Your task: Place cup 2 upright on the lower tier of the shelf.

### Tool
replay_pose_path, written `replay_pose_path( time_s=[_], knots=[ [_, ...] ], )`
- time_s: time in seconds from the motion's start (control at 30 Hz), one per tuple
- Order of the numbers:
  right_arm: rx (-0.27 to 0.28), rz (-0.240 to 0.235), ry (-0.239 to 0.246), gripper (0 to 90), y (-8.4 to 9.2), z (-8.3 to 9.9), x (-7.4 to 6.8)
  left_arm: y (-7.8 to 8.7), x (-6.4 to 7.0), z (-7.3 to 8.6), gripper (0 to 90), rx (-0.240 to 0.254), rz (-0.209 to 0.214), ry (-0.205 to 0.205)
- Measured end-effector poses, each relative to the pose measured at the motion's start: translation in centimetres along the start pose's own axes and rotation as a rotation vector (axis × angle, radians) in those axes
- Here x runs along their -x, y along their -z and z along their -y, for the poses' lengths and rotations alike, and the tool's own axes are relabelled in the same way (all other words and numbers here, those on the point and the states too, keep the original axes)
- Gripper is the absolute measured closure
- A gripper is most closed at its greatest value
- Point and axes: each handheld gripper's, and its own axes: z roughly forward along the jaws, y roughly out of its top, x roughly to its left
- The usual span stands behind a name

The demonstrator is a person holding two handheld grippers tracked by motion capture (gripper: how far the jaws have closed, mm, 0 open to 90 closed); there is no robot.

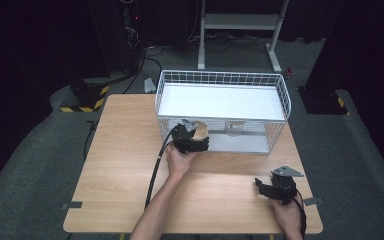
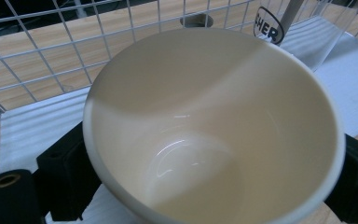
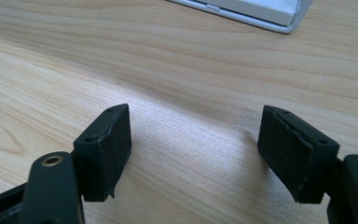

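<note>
A cream bowl (image 2: 214, 135) sits between the jaws of my left gripper (image 1: 192, 136), which is shut on it at the front left corner of the white wire basket (image 1: 280, 87). In the high view the bowl (image 1: 199, 130) shows as a tan disc just above the gripper. A clear glass (image 1: 233, 128) with a black label stands inside the basket near its front wall; the left gripper view has this glass (image 2: 307, 28) just behind the bowl. My right gripper (image 1: 265, 187) rests low over the table's front right, jaws wide apart with bare wood between them (image 3: 196, 144).
The wooden table (image 1: 125, 165) carries the basket at its back right. A corner of the basket's base (image 3: 279, 18) lies ahead of the right gripper. A cable (image 1: 155, 170) trails from the left gripper toward the front edge. Behind the table stand a metal frame (image 1: 240, 22) and floor cables.
</note>
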Motion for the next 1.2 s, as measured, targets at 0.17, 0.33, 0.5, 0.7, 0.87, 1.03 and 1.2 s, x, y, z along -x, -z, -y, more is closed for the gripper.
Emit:
replay_pose_path(
  time_s=[0.17,0.33,0.5,0.7,0.87,1.03,1.2],
  knots=[
    [0.000,0.000,0.000,26.1,0.0,0.0,0.0,0.1,0.0,0.0,8.1,-0.017,0.008,0.002],
    [0.000,0.000,0.000,26.2,0.0,0.0,0.0,0.4,0.0,0.2,7.9,-0.026,-0.006,0.003],
    [0.000,0.000,0.000,26.1,0.0,0.0,0.0,0.7,0.0,0.4,8.4,-0.035,0.014,-0.001],
    [0.000,0.000,0.000,26.2,0.0,0.0,0.0,1.4,0.0,1.1,11.4,-0.042,0.017,0.013],
    [0.000,0.000,0.000,26.2,0.0,0.0,0.0,1.5,0.2,1.7,14.2,-0.052,0.007,0.006],
    [0.000,0.000,0.000,26.2,0.0,0.0,0.0,1.3,0.1,2.1,23.8,-0.054,-0.003,0.000],
    [0.000,0.000,0.000,26.2,0.0,0.0,0.0,0.7,0.0,2.1,27.6,-0.055,-0.003,0.031]
  ],
)
